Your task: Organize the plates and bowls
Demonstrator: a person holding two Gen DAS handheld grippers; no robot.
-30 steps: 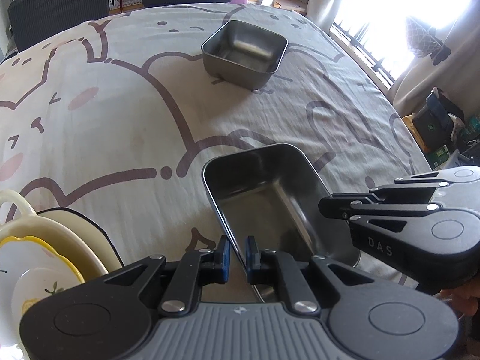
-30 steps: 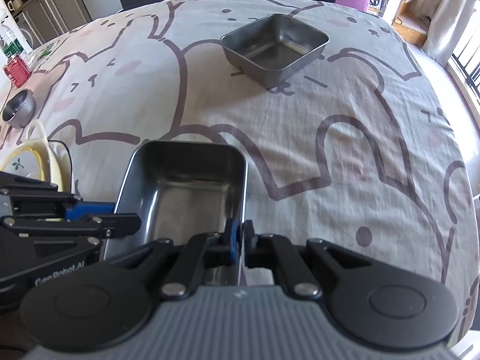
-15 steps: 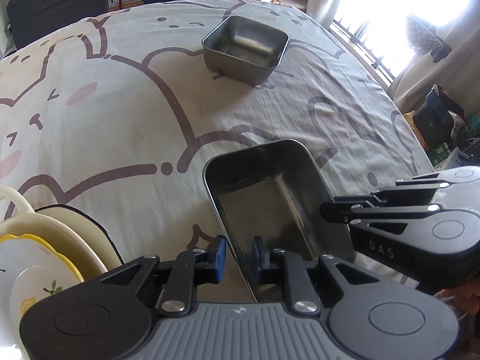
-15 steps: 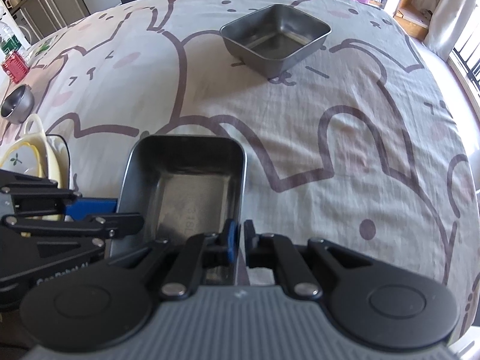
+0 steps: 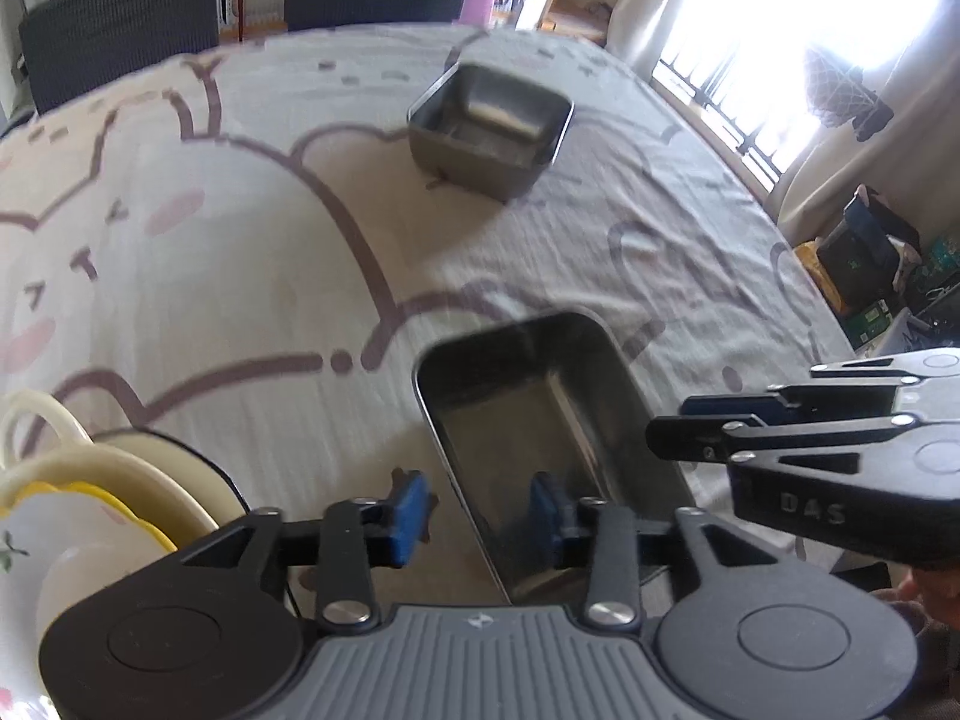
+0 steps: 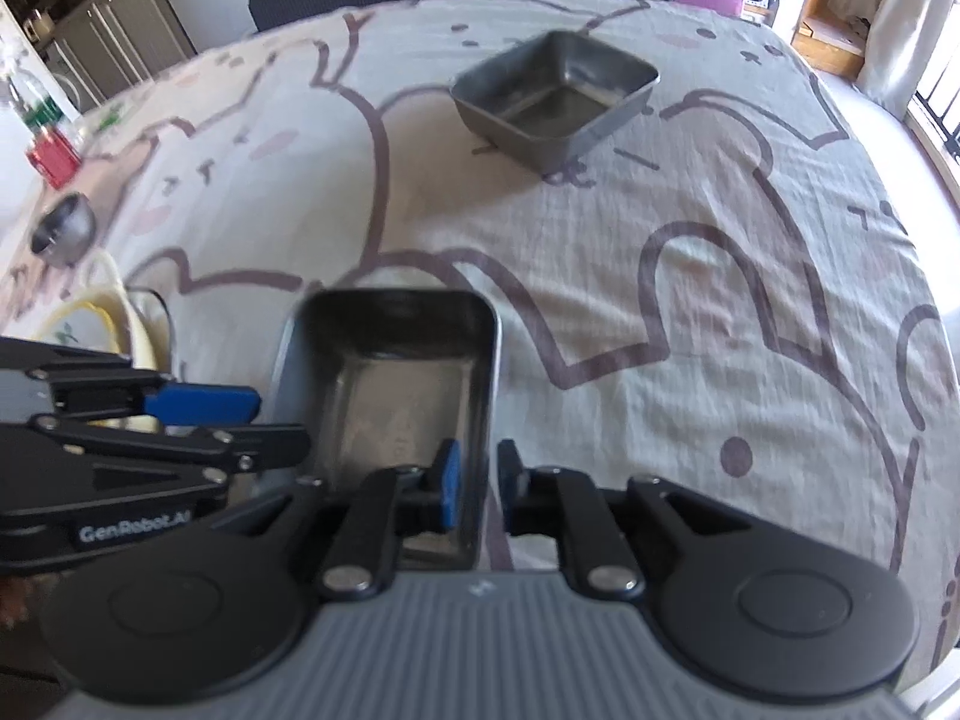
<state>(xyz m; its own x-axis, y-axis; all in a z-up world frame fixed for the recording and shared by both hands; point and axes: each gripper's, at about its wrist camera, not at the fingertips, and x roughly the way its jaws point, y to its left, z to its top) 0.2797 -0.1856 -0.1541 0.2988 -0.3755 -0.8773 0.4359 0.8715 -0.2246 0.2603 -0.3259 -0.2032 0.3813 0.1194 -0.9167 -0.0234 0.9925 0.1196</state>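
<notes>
A rectangular steel tray (image 5: 540, 420) lies on the cartoon tablecloth right in front of both grippers; it also shows in the right wrist view (image 6: 396, 384). My left gripper (image 5: 480, 510) is open, its jaws wide on either side of the tray's left wall. My right gripper (image 6: 477, 483) is open a little, its jaws on either side of the tray's right wall without pinching it. A square steel bowl (image 5: 489, 129) stands farther back; it also shows in the right wrist view (image 6: 555, 99). Cream and yellow bowls (image 5: 90, 498) are stacked at the left.
A small round steel bowl (image 6: 63, 231) and a red item (image 6: 51, 159) sit at the table's far left. Dark chairs (image 5: 120, 18) stand behind the table. The table's right edge (image 6: 936, 276) drops off toward a bright window.
Both grippers have opened and let go of the tray's walls. The left jaws opened wide, the right ones only slightly. The tray now rests on the cloth.
</notes>
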